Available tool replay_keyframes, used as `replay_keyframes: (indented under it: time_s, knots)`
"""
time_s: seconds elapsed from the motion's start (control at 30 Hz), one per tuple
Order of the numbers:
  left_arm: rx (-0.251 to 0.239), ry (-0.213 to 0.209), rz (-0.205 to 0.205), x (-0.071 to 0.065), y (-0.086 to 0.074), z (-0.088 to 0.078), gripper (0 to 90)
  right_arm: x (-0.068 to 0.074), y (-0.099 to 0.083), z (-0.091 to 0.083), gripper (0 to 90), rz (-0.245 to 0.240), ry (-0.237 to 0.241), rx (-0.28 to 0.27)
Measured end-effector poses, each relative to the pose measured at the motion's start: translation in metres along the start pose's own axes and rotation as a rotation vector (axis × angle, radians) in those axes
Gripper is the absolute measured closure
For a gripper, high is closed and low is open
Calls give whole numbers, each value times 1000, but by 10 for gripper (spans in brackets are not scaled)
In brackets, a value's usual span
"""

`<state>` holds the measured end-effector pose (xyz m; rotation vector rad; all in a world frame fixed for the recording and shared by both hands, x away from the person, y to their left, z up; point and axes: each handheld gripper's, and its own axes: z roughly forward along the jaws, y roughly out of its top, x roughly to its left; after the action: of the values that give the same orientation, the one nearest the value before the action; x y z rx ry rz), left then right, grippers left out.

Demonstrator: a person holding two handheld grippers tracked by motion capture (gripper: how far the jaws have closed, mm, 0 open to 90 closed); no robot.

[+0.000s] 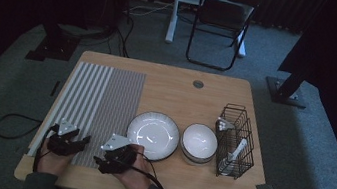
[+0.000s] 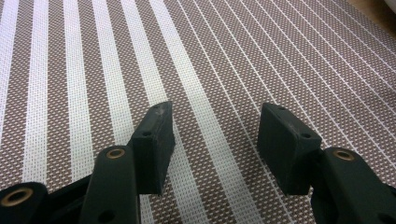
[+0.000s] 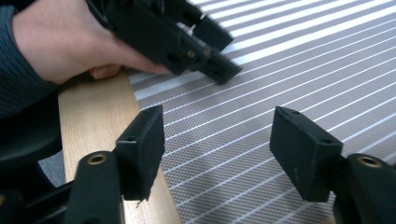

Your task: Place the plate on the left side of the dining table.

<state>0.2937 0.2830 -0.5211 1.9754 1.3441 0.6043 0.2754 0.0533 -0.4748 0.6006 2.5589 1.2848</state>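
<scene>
A striped grey and white placemat (image 1: pixel 105 95) covers the left part of the wooden table (image 1: pixel 190 103). To its right sit a white plate (image 1: pixel 153 131) with a dark rim and a white bowl (image 1: pixel 199 140). My left gripper (image 1: pixel 79 142) (image 2: pixel 217 116) hovers open over the placemat (image 2: pixel 196 56) near its front edge, nothing between its jaws. My right gripper (image 1: pixel 100 159) (image 3: pixel 217 116) is open too, low over the placemat's front corner (image 3: pixel 280 70) and pointing toward the left hand (image 3: pixel 60 42), which holds the left gripper (image 3: pixel 187 37).
A black wire basket (image 1: pixel 235 142) with white utensils stands at the table's right. A grommet hole (image 1: pixel 198 84) lies near the far edge. A black folding chair (image 1: pixel 223 22) and stand bases are on the floor beyond.
</scene>
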Motion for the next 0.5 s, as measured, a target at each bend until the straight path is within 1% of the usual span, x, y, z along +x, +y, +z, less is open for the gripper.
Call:
replay_keyframes:
  time_s: [0.23,0.33,0.4,0.5]
  knots:
    - [-1,1,2,0,0,0,465,-15,5,-22,407,21,-34,-42]
    - [-3,-5,-4,1,0,0,464,-22,5,-30,416,27,-52,-45]
    - [-6,-9,-13,1,0,0,468,-26,3,-35,416,20,-75,-44]
    - [-3,-2,-3,1,0,0,469,-32,0,-43,416,21,-104,-43]
